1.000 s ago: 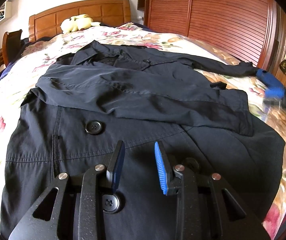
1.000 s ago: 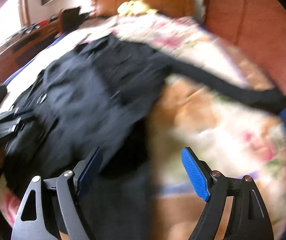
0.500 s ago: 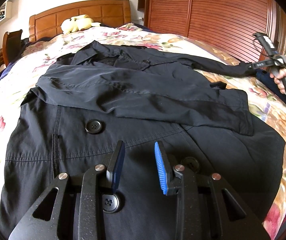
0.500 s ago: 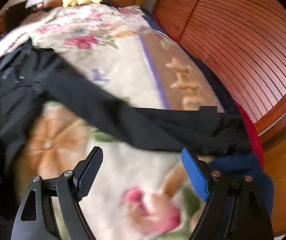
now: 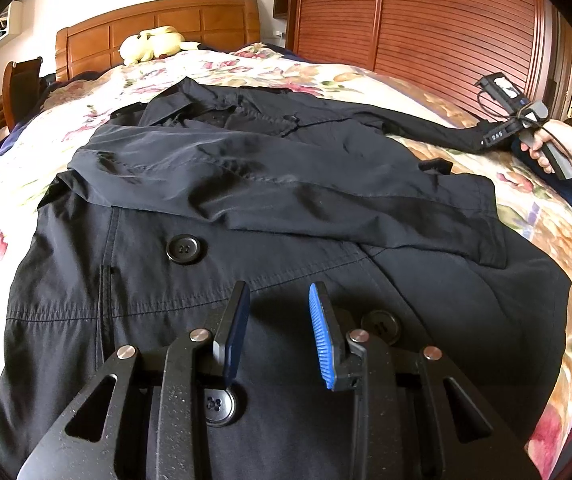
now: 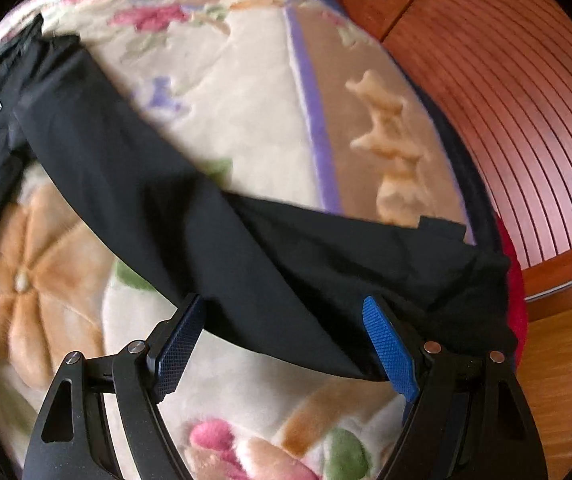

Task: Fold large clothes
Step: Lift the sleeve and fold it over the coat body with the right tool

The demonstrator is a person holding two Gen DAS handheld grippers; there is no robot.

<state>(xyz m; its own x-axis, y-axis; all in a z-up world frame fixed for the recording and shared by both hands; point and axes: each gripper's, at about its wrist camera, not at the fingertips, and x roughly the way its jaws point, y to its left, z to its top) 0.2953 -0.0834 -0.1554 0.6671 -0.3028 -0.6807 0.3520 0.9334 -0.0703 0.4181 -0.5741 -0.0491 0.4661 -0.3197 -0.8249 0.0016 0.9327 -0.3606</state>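
Note:
A large black coat (image 5: pixel 190 292) lies face up on the bed with its buttons showing. One sleeve (image 5: pixel 286 196) is folded across the chest. The other sleeve (image 6: pixel 206 220) stretches out towards the bed's right edge, its cuff (image 6: pixel 446 272) near the side. My left gripper (image 5: pixel 278 292) hovers over the coat's lower front, its jaws a little apart with nothing pinched. My right gripper (image 6: pixel 284 304) stands wide open just above the outstretched sleeve near the cuff. In the left wrist view a hand holds the right gripper (image 5: pixel 502 128) at that sleeve's end.
The bed carries a floral blanket (image 5: pixel 326 76), with a wooden headboard (image 5: pixel 158 24) and a yellow plush toy (image 5: pixel 154 42) at the far end. Slatted wooden wardrobe doors (image 6: pixel 526 100) run close along the bed's right side. A chair (image 5: pixel 22 84) stands at the left.
My right gripper swung from over the coat's body out along the stretched sleeve to its cuff end and tipped downward. The left gripper and the coat stayed still.

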